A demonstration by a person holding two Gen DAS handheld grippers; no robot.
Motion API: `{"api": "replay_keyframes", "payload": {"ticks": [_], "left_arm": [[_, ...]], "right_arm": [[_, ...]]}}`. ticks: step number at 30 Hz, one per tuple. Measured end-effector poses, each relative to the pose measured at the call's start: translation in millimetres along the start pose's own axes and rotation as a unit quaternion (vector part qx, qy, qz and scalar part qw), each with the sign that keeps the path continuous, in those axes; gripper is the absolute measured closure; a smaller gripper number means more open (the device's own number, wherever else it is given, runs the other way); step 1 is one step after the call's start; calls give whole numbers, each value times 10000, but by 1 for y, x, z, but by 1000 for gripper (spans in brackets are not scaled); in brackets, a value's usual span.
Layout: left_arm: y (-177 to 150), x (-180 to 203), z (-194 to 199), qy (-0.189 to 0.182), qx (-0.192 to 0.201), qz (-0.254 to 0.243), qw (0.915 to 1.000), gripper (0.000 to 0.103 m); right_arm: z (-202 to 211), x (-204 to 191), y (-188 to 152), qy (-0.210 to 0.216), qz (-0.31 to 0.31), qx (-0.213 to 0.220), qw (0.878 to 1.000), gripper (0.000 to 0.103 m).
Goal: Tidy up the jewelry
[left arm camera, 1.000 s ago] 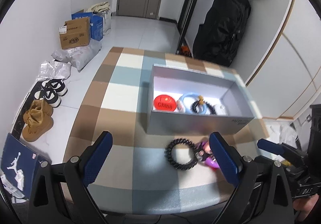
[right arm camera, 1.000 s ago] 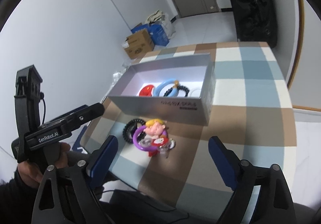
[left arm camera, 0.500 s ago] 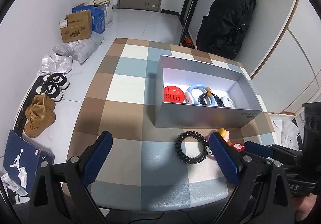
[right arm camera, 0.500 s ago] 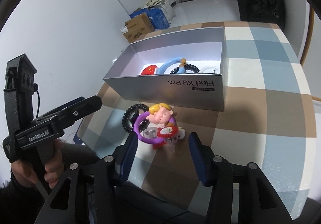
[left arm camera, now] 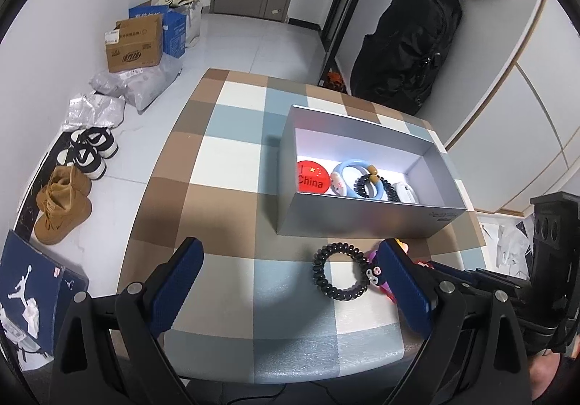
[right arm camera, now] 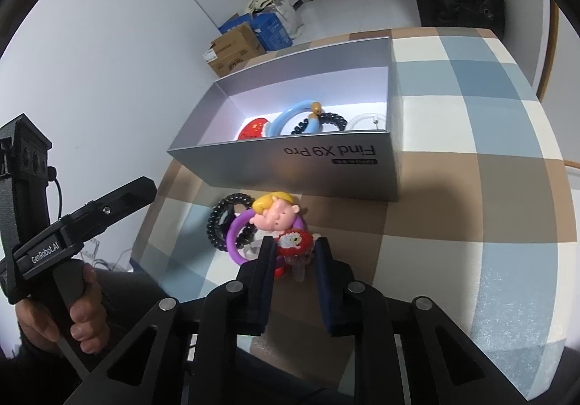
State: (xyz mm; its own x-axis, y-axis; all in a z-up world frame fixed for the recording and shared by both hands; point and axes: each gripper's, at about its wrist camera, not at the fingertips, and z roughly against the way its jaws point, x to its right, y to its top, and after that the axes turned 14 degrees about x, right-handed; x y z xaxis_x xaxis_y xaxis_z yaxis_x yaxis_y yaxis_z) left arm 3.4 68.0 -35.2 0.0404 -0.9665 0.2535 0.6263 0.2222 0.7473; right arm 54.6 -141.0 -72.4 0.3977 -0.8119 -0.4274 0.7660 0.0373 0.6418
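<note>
A grey open box (left arm camera: 362, 222) (right arm camera: 297, 165) on the checked table holds a red China badge (left arm camera: 312, 177), a light blue ring (left arm camera: 353, 173), a black coil tie and a white ring. In front of it lie a black coil hair tie (left arm camera: 339, 276) (right arm camera: 221, 220), a purple ring with a cartoon figure (right arm camera: 275, 214) and a red-and-white charm (right arm camera: 294, 242). My right gripper (right arm camera: 294, 256) has its jaws narrowed around the red-and-white charm; whether the pads touch it I cannot tell. My left gripper (left arm camera: 290, 281) is open and empty, above the table's near edge by the black tie.
The checked table (left arm camera: 232, 187) ends close to both grippers. On the floor to the left are shoes (left arm camera: 65, 202), cardboard boxes (left arm camera: 134, 42) and bags. A black backpack (left arm camera: 406, 49) hangs behind the table.
My right gripper has come down toward the charm pile and its jaws have narrowed from wide open to close around the red-and-white charm. The left gripper has drawn back a little.
</note>
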Motion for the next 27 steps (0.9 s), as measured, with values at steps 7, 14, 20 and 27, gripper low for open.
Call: {"api": "replay_keyframes", "payload": {"ticks": [7,14,20,27], "left_arm": [[0,-5,-2,41,-49,65,10000,9],[-3,-1,-5,72,-160,-27,9998,9],[-6,9,-1,-83,-102,-157,9998,9],[-12,47,-3,-331,-69,-811,9961,9]], "right_arm": [[5,2,2,82,-103,101,9999,83],[17,9,8,128,-285,304,9990,83],[26,14,13,102,-386,463,9981,83],[41,23,19,130,-515,695,9962,83]]}}
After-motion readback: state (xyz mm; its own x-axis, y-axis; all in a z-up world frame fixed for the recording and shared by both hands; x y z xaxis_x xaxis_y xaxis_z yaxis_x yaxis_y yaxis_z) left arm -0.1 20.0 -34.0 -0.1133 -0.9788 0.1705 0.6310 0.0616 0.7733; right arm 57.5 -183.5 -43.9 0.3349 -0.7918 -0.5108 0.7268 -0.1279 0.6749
